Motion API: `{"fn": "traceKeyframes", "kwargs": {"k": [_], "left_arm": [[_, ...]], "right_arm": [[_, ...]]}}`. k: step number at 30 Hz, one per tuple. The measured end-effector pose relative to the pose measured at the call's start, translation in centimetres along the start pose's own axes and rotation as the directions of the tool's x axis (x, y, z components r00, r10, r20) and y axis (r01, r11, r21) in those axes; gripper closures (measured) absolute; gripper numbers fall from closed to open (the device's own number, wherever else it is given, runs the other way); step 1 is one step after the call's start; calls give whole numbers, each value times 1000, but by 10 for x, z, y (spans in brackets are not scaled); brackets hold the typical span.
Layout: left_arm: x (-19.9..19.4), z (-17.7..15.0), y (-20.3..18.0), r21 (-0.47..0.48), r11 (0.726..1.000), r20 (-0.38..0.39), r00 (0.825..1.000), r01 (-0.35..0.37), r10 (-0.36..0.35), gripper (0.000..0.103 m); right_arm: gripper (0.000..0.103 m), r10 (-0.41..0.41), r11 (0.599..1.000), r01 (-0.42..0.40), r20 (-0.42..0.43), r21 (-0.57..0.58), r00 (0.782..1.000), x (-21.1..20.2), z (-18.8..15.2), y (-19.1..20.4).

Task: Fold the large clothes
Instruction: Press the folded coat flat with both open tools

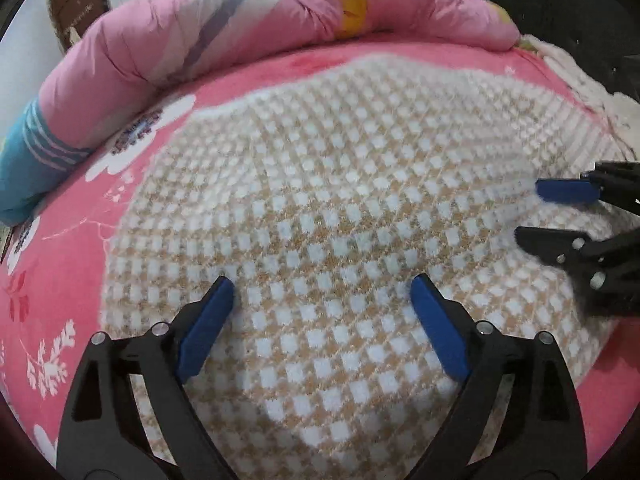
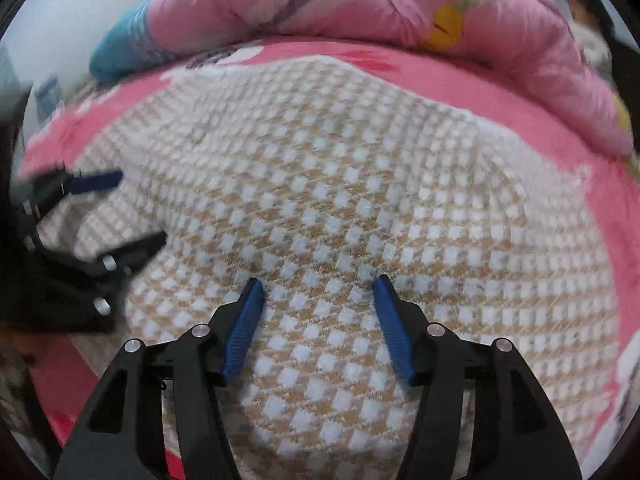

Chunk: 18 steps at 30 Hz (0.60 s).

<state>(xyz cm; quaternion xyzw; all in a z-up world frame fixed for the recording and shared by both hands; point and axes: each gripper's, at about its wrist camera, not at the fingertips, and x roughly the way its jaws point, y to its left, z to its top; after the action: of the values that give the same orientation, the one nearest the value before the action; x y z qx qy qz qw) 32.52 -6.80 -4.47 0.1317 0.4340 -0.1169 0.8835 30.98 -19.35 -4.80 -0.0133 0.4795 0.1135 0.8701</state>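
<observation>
**Between folds: both tools released above the garment**

The checked knit garment (image 1: 340, 220) lies spread flat on the bed (image 1: 100, 216), its far edge near the pink quilt (image 1: 224, 28) heaped along the bed's far side. Left tool (image 1: 322, 286) and right tool (image 2: 318, 284) hover with jaws apart, gripping nothing. The next move probably calls for pinching a garment edge for another fold.
</observation>
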Motion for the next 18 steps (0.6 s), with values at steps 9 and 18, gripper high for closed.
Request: {"fn": "traceKeyframes", "kwargs": {"k": [9,18], "left_arm": [[-33,-43,-26,15,999,2,999,41,-41,16],[-65,-58,4,-51,999,57,998,-18,21,15]], "right_arm": [[46,-55,991,60,42,-120,998,-39,-53,39],[45,-92,993,98,86,-62,992,-82,-78,31]]}}
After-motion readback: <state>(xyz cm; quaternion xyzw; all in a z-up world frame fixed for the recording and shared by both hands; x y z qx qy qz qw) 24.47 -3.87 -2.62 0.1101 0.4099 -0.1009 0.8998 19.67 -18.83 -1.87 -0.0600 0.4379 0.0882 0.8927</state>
